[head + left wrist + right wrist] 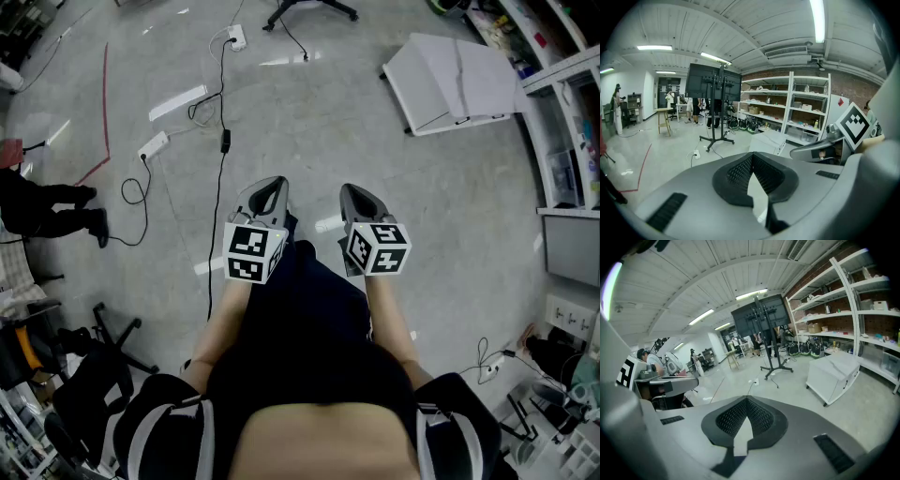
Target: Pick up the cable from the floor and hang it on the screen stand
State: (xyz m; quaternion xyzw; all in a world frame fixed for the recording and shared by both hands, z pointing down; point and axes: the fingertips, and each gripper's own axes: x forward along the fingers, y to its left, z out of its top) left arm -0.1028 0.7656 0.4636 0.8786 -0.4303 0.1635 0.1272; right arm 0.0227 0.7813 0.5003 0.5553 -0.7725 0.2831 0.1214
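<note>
Cable (223,103), thin black wavy line on glossy grey floor (328,122)

The grey concrete floor (309,122) carries a black cable (221,187) trailing from a white power strip (236,37), with a second power strip (154,145) near it. A thin red line (104,103), perhaps tape, runs at the left. A white cabinet (450,82) and the screen stand (716,138) stand on the floor.
</note>
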